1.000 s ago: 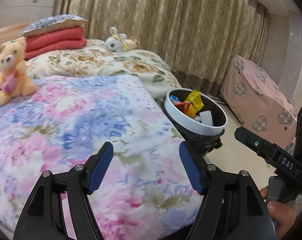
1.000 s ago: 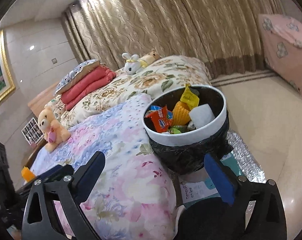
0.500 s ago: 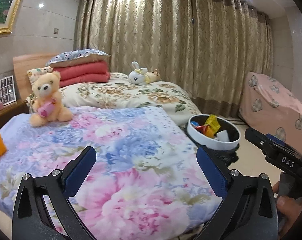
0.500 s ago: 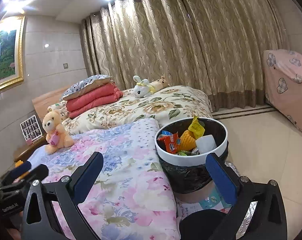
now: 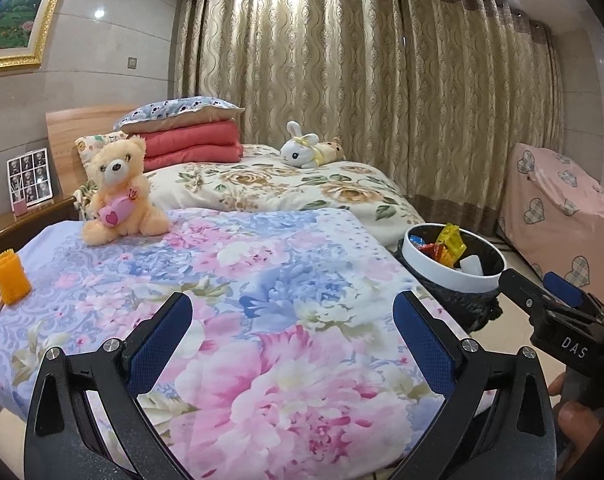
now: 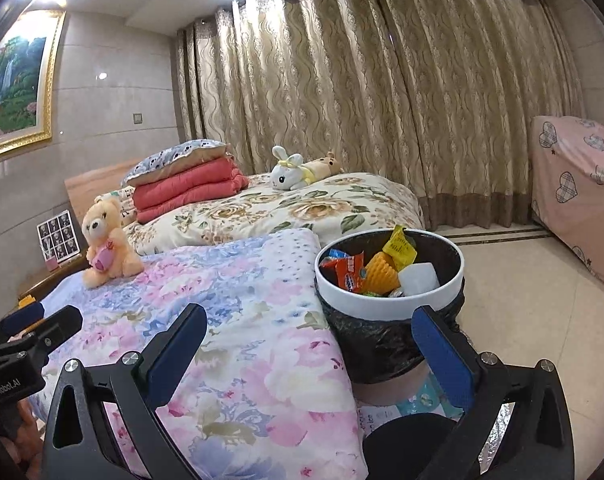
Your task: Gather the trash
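Right gripper [image 6: 308, 338] held wide over the bed's edge, beside a full trash bin.

Nothing sits between its blue pads [image 6: 442, 354]. The white-rimmed bin [image 6: 386, 304], lined with a black bag, holds wrappers and an orange cone, and stands on the floor touching the flowered quilt [image 6: 238, 320]. A teddy bear [image 6: 104, 242] sits farther back; the left gripper [image 6: 30, 326] shows at the left edge.

A round trash bin [image 6: 390, 304], white-rimmed and lined with a black bag, is seen upright on the floor, just beside the bed's near corner. It is filled with wrappers [image 6: 348, 270]: red and yellow packets, an orange piece and a white block.
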Demonstrator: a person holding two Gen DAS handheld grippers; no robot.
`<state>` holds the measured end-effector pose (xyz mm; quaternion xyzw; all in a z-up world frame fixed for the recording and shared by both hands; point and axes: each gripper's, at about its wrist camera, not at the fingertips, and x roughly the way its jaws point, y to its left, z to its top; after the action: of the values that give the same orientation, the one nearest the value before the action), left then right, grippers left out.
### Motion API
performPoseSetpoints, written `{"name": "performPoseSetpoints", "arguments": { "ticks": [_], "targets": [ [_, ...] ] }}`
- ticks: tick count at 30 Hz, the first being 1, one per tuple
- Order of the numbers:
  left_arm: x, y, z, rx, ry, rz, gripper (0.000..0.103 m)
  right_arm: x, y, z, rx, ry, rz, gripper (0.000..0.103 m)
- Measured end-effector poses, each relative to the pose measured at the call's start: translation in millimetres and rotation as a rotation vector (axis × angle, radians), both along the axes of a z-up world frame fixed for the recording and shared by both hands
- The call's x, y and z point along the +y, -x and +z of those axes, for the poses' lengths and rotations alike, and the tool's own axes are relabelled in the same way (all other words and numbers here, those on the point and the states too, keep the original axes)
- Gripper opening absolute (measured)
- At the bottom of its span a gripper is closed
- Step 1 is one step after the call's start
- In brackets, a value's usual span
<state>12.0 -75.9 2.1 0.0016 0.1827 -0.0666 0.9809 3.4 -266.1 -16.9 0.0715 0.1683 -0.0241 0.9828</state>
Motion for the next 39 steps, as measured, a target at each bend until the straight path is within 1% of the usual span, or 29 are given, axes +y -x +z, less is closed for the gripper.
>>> {"name": "performPoseSetpoints", "arguments": {
  "ticks": [7,24,39],
  "targets": [
    [2,3,0,-0.005,-0.008,0.013,0.103,8,2,4,-0.015,0.015,0.019,0.103],
    [10,6,-4,0.018,-0.020,0.046,0.103,19,-1,2,0.000,0.017,0.051,0.103],
    [11,9,-3,0.004,-0.025,0.056,0.103,21,1,4,-0.001,0.006,0.067,0.103]
  ]
}}
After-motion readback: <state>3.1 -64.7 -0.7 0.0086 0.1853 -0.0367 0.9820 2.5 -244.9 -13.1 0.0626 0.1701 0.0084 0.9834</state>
